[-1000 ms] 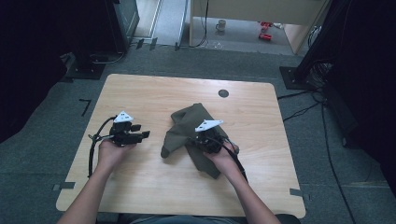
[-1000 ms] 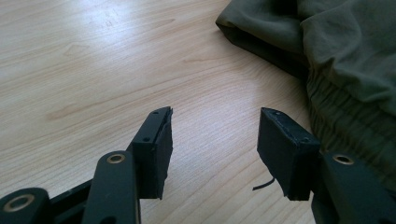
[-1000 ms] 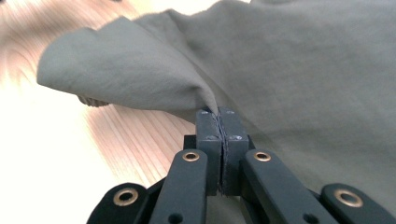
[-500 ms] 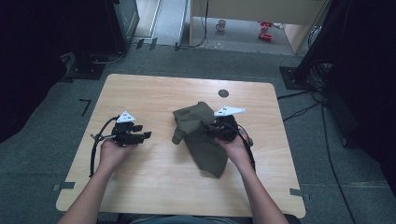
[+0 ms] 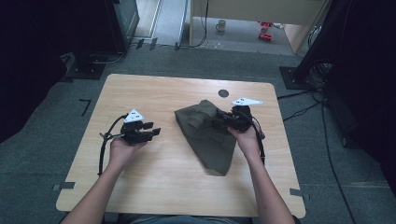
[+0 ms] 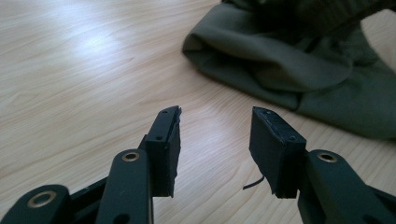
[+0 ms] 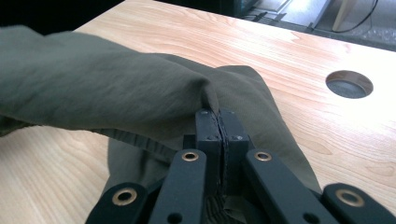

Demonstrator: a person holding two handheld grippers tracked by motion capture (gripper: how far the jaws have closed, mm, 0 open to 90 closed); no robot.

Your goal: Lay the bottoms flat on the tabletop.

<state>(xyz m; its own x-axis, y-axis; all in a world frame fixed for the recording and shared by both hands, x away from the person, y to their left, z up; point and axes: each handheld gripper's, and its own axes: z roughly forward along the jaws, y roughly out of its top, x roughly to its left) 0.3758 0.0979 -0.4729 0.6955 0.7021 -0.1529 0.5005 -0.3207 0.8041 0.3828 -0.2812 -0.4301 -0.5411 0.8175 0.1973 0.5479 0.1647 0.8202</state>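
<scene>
Two claws: right claw (image 7: 218,116) pinches the olive cloth (image 5: 210,135); left claw (image 6: 215,135), just closing, stands half-open, empty.

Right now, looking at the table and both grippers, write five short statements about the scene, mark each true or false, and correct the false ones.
1. The right gripper is clamped on the olive-green cloth. True.
2. The left gripper holds a fold of the cloth. False: nothing is between its parted jaws, and the cloth lies beyond them.
3. The cloth lies spread flat. False: it is bunched and folded, with part lifted at the right gripper.
4. The wooden table has a round hole near its far edge. True.
5. A mug stands on the table. False: the mug stands on the floor beyond it.
</scene>
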